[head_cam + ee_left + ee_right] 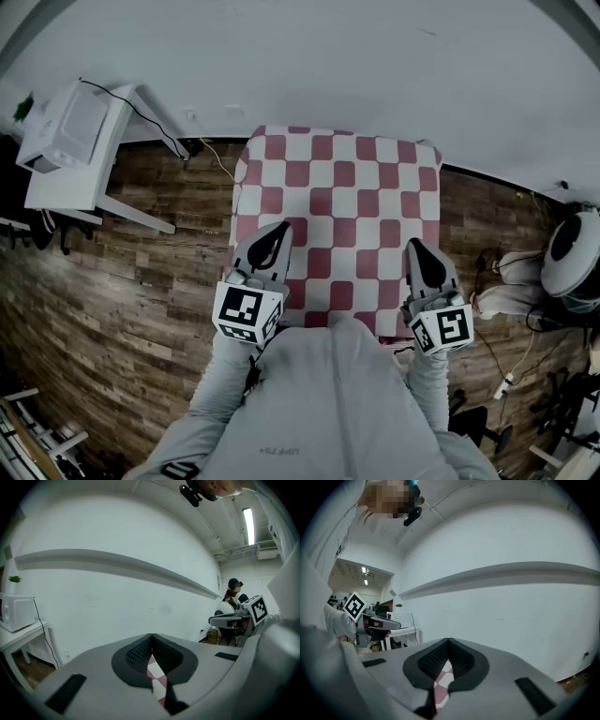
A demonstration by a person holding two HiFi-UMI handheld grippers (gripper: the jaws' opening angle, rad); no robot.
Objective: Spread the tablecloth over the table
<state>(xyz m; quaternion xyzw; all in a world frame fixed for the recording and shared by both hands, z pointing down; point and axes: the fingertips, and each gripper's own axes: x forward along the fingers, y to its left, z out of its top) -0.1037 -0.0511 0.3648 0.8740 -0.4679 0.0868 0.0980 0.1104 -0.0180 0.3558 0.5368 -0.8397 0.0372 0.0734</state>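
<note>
The red-and-white checked tablecloth [337,202] lies flat over a small table in front of me. My left gripper [281,228] sits at the cloth's near left part and my right gripper [413,246] at its near right part. In the left gripper view the left gripper [151,637] has its jaws together, with a strip of checked tablecloth [157,674] pinched between the pads. The right gripper view shows the same: the right gripper [448,641] is shut on a fold of the tablecloth [443,679]. The table under the cloth is hidden.
A white side table [66,192] with a white appliance [61,127] stands at the left, a black cable running from it across the wood floor [141,281]. A white wall runs behind the table. At the right, a white rounded object [572,248] and cables [506,375] lie on the floor.
</note>
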